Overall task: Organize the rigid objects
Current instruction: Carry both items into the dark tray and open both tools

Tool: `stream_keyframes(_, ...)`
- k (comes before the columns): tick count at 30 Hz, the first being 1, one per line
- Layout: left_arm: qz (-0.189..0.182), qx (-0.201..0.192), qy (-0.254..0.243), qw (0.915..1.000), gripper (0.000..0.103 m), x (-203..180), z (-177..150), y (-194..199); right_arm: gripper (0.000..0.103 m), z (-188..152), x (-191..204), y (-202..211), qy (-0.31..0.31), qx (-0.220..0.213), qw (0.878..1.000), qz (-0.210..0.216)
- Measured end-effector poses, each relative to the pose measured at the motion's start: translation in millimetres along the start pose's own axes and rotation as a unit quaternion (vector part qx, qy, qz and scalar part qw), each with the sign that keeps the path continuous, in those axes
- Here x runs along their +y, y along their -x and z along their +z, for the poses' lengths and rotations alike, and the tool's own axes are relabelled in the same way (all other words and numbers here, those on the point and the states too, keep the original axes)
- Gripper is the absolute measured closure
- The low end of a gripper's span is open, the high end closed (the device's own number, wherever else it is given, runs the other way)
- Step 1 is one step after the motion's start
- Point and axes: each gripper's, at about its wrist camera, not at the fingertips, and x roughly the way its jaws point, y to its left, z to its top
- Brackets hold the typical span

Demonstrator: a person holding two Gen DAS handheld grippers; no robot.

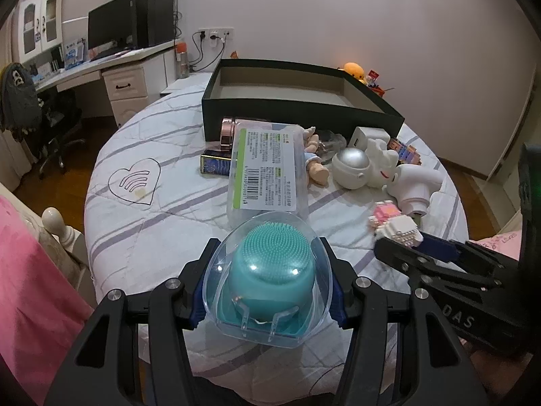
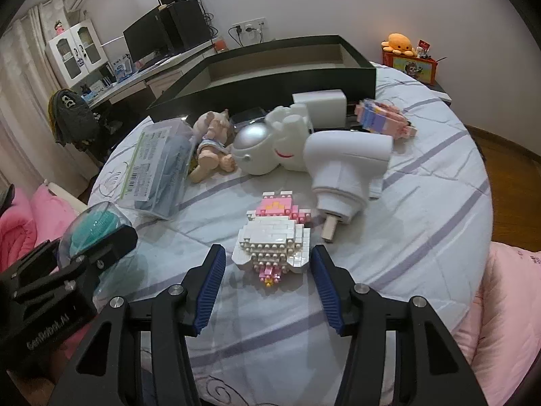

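My left gripper (image 1: 267, 260) is shut on a teal bristled brush in a clear plastic case (image 1: 267, 280), held above the quilt; it also shows in the right wrist view (image 2: 93, 228). My right gripper (image 2: 268, 253) is open, its pads on either side of a white and pink brick figure (image 2: 272, 242), apart from it; the figure also shows in the left wrist view (image 1: 399, 230). An open, empty black box (image 1: 297, 101) (image 2: 270, 67) stands at the back of the quilt.
Ahead of the box lie a flat clear labelled package (image 1: 267, 169), a small doll (image 2: 211, 149), a white astronaut figure (image 2: 267, 145), a white handheld device (image 2: 348, 165), a pastel brick model (image 2: 382, 118) and a small blue tin (image 1: 216, 165). Pink bedding (image 2: 514, 304) flanks the round quilt.
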Motion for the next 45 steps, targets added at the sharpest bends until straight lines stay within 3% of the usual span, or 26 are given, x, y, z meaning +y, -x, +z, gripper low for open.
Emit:
stream_keyframes(5,0.0,-0.004,0.003,1.0,0.047,2.1,1.9,0.9,0.049,7.5,-0.4,-11.6,-0.012,-0.007,1.0,0.0)
stream_keyframes(8,0.0,-0.007,0.004,1.0,0.047,4.5,3.1,2.9,0.057,10.6,6.1,-17.2,0.009,-0.007,1.0,-0.008)
stream_keyframes(16,0.004,-0.019,0.013,0.9997,0.047,11.6,15.7,11.7,0.056,19.0,18.9,11.4,0.024,-0.025,0.999,0.032)
stream_keyframes(22,0.006,-0.038,0.013,0.9992,0.047,13.6,51.9,19.2,0.056,51.7,32.2,37.1,0.035,-0.057,0.996,0.059)
stream_keyframes(28,0.018,-0.058,0.001,0.9981,0.047,8.6,112.3,8.4,0.056,107.9,28.9,41.5,0.051,-0.089,0.993,0.058)
stream_keyframes(34,0.021,-0.064,-0.006,0.9977,0.047,1.2,175.3,-32.8,0.056,176.5,6.4,18.0,0.049,-0.095,0.993,0.039)
stream_keyframes(40,0.021,-0.014,-0.007,0.9997,0.047,-1.2,212.9,-108.9,0.056,226.5,-19.8,-49.4,0.035,-0.047,0.998,0.018)
stream_keyframes(45,0.024,0.035,-0.006,0.9991,0.047,-1.7,218.1,-161.8,0.056,239.7,-30.3,-94.8,0.026,-0.001,1.0,0.011)
